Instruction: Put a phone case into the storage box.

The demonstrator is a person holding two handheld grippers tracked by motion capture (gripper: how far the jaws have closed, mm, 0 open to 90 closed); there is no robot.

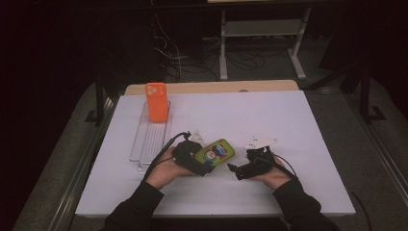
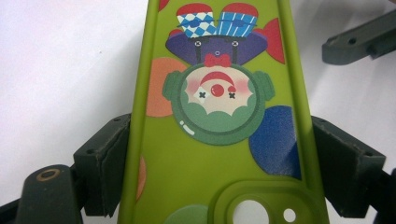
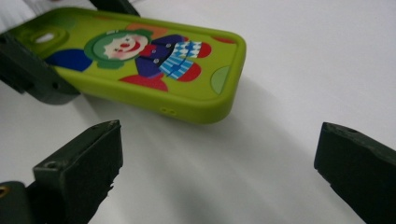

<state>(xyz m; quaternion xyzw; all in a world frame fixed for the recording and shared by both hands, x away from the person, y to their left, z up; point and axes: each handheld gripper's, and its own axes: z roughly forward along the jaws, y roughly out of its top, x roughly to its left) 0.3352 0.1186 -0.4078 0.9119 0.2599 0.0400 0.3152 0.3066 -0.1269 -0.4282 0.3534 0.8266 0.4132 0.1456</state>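
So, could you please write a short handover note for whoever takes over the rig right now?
Left tool: shut on the green phone case, jaws pressing its two long edges near the camera cutout; the case is held above the white table.
Right tool: open, holding nothing, aimed at the case's free end.
Orange phone case: standing in the wire rack at the table's far left.
Done: green case picked up.
Left: probably stand it in the rack beside the orange one.
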